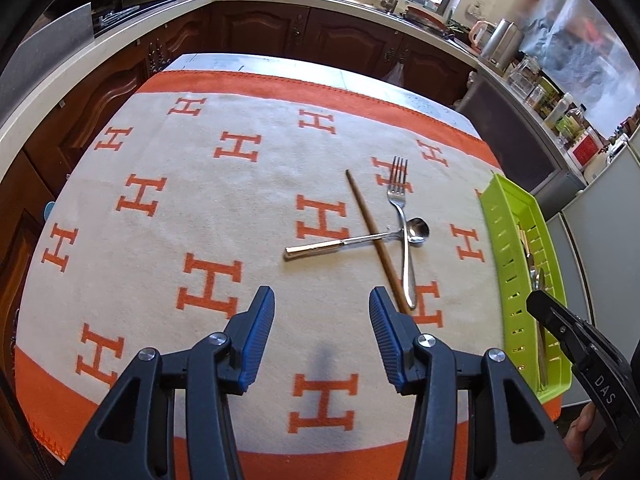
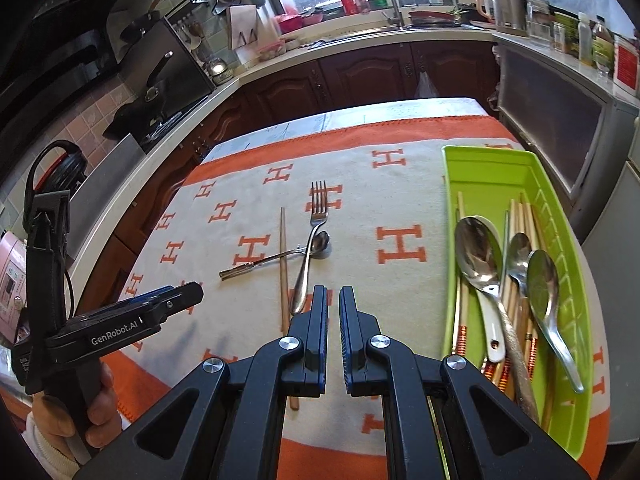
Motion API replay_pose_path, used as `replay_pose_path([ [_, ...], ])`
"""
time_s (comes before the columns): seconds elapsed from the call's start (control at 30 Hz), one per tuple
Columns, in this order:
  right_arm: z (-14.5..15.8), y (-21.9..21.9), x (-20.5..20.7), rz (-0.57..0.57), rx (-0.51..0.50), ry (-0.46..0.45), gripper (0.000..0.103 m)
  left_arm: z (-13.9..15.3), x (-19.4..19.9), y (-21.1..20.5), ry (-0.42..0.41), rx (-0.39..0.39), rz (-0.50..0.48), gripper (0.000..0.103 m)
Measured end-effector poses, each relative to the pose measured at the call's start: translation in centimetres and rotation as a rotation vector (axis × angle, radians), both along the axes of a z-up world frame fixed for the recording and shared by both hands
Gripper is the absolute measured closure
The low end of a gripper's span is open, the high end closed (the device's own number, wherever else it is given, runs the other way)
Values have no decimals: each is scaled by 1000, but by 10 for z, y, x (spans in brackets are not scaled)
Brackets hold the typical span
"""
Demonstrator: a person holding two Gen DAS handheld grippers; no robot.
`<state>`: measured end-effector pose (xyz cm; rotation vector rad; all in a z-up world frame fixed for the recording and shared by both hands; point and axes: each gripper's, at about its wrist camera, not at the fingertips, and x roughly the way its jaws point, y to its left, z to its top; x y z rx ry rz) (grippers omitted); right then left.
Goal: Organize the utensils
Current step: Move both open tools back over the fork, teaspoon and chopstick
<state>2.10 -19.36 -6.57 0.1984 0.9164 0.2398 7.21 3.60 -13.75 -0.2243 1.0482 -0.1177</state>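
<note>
I have three utensils left in a crossed pile on the table (image 1: 248,200): a chopstick (image 1: 372,236), a fork (image 1: 400,216) and a small spoon (image 1: 360,240), the spoon's shaft lying over the chopstick and under the fork's handle. To do this step well, I judge I should lift whichever piece sits on top first, probably the fork, gripping its handle end where it lies clear of the others, so nothing drags.

My left claw (image 1: 322,336) is released and empty, jaws parted, with the near ends of the chopstick and fork just ahead of its right finger. My right claw (image 2: 333,336) is clenched on nothing; the fork handle's tip lies just ahead and slightly left of it. The green tray (image 2: 492,164), already holding spoons and chopsticks, sits to its right.
</note>
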Motion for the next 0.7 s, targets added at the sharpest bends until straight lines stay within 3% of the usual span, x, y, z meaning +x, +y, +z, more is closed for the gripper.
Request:
replay_pose_path([
  [0.1, -3, 10, 14, 22, 2, 23, 97, -4, 7, 3, 5, 15, 3, 54],
  [0.23, -9, 22, 34, 64, 6, 75, 92, -9, 20, 6, 9, 50, -8, 46],
  [0.3, -17, 29, 44, 83, 14, 105, 87, -10, 26, 7, 6, 74, -10, 45],
  [0.57, -47, 70, 65, 185, -3, 170, 87, -16, 42, 22, 9, 88, 18, 45],
  [0.7, -60, 79, 77, 188, -9, 195, 87, -19, 56, 10, 9, 125, -74, 42],
])
